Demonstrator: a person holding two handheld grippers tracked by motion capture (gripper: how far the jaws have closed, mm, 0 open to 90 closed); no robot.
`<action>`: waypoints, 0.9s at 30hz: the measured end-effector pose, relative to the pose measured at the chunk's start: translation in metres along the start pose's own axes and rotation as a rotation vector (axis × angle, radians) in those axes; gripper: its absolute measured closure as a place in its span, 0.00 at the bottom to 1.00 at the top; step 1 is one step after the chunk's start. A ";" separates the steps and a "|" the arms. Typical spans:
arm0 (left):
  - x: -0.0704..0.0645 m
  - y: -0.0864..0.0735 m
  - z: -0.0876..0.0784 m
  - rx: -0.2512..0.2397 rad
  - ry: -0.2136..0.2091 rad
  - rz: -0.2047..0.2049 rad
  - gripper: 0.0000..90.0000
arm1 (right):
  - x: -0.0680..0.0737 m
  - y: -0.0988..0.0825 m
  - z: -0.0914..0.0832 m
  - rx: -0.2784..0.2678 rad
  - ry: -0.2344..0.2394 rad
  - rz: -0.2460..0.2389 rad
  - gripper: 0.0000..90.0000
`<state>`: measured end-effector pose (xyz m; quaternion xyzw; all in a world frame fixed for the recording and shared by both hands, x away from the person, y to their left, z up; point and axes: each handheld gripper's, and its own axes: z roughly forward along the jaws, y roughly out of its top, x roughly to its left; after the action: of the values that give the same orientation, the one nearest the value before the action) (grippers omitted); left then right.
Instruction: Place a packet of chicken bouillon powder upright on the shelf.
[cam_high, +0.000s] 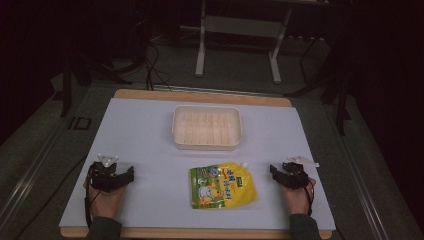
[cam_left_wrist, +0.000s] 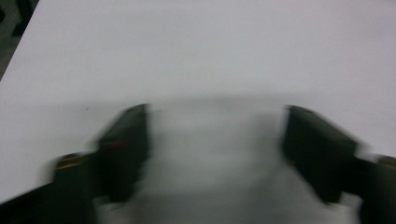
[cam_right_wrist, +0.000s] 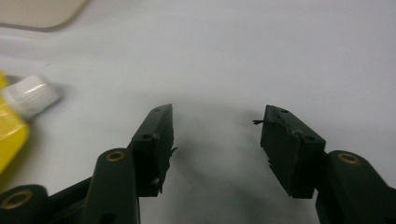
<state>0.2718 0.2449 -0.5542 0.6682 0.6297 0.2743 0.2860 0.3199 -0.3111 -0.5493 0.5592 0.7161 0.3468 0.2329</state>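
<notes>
Pouch (cam_high: 222, 186) lies flat between both grippers, nearer the right gripper (cam_high: 278, 172), spout far-right; left gripper (cam_high: 131, 173) likewise apart, empty.

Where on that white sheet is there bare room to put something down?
Bare patches lie left of the plastic tray, between the left gripper and the yellow spout pouch, and right of the tray above the right gripper. It is tightest between tray and pouch.

A: Which parts are blurred or cut off?
B: The left gripper (cam_left_wrist: 217, 140) is smeared by blur; the yellow pouch (cam_right_wrist: 10, 130) and the tray (cam_right_wrist: 39, 11) are cut by picture edges; print on the pouch is too small to be read.
</notes>
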 end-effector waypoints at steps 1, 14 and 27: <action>0.000 0.000 -0.001 -0.006 -0.014 0.006 0.39 | 0.001 0.000 -0.001 0.000 0.010 -0.003 0.50; -0.005 -0.005 -0.008 -0.084 -0.078 0.089 0.58 | 0.009 0.006 -0.022 0.034 0.156 0.014 0.60; -0.011 -0.005 -0.009 -0.081 -0.106 0.111 0.62 | 0.025 0.009 -0.029 0.076 0.287 0.017 0.58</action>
<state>0.2611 0.2349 -0.5516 0.7035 0.5641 0.2791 0.3301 0.2984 -0.2924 -0.5225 0.5183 0.7499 0.3978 0.1041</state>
